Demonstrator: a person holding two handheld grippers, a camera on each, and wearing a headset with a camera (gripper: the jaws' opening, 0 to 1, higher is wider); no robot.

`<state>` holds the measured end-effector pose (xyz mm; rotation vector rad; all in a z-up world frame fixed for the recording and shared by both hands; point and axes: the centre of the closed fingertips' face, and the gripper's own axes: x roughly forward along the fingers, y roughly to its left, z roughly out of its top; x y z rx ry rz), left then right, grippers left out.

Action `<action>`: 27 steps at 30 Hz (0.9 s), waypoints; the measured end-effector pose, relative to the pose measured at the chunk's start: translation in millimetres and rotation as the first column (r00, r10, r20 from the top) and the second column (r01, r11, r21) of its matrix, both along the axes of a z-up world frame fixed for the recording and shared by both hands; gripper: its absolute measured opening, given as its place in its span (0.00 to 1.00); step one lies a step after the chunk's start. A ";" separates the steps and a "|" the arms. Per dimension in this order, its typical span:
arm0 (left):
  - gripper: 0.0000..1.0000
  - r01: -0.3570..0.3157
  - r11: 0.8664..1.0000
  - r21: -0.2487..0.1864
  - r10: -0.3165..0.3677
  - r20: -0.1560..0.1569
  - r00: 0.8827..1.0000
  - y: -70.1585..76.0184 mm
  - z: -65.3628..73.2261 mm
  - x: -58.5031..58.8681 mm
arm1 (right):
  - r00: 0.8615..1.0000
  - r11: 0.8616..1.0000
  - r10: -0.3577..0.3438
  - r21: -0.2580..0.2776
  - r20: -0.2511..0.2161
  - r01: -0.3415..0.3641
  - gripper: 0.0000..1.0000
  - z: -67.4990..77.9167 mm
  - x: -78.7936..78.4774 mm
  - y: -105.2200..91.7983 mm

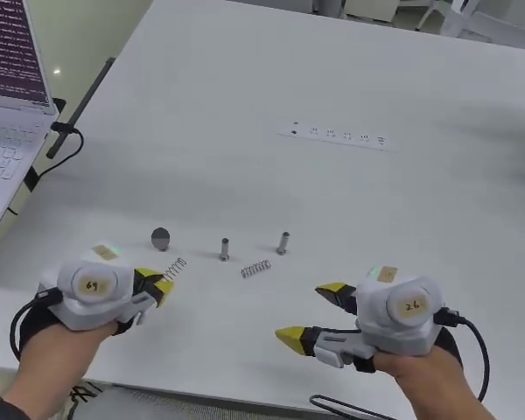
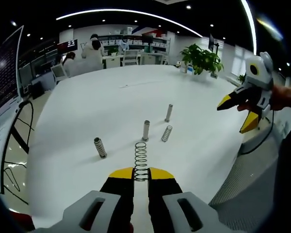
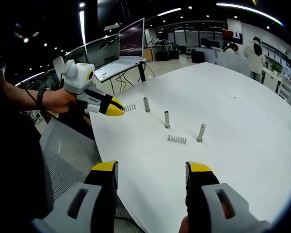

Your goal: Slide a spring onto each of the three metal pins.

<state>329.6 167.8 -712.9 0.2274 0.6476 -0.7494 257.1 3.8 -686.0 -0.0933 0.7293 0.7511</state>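
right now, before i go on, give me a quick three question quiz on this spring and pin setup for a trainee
1. True or false: the left gripper is shut on a spring.
2. Where in the row of three stands the pin that already wears a spring? A leftmost B middle C rightmost
3. Fill in: the right gripper's jaws stand ____.
Key: 1 true; 2 A; 3 open.
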 end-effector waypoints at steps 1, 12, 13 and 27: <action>0.02 0.007 1.000 -0.001 -0.007 0.002 1.000 -1.0 1.1 -2.1 | 1.000 1.000 0.002 0.005 0.001 -0.002 0.53 -0.2 0.1 1.5; 0.02 0.113 0.994 -0.002 -0.113 0.034 0.993 -17.3 19.7 -29.2 | 1.000 0.999 0.025 0.042 -0.011 -0.024 0.51 -1.9 -0.9 22.6; 0.02 0.125 0.992 -0.003 -0.125 0.038 0.991 -19.7 22.7 -31.5 | 0.999 0.999 0.031 0.044 -0.011 -0.030 0.51 -1.6 -0.8 24.9; 0.03 0.257 0.967 0.007 -0.256 0.085 0.963 -45.7 43.0 -50.3 | 0.997 0.992 0.074 0.101 0.007 -0.074 0.43 9.6 7.8 48.7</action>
